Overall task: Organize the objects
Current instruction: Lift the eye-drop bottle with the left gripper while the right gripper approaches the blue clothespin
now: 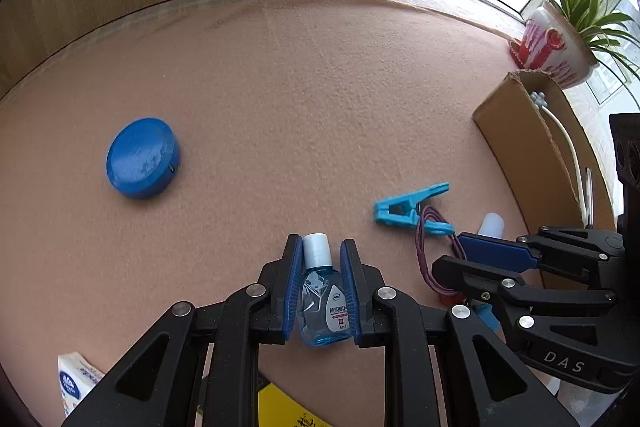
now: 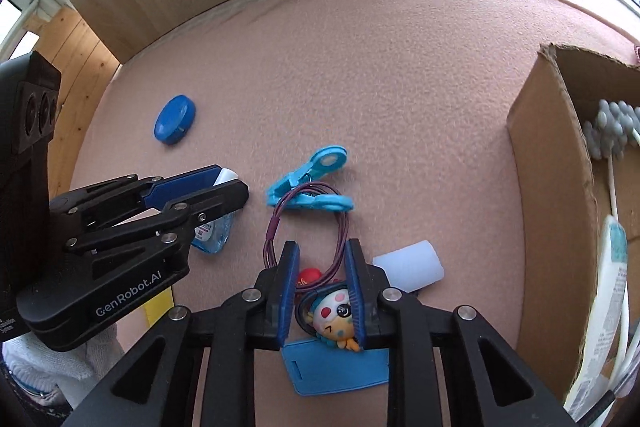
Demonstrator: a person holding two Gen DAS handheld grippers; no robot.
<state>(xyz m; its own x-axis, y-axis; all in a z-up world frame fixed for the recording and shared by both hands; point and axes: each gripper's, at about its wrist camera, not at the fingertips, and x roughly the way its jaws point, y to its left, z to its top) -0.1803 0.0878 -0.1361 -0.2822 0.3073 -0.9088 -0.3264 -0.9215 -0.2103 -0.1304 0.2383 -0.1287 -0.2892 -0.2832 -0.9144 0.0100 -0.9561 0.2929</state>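
My left gripper is clamped on the eye-drop bottle, bottom centre, cap forward, ready for the cardboard box at right edge. My right gripper, bottom centre, straddles the cartoon keychain figure; pads look touching, can't confirm grip. Blue clip just above.
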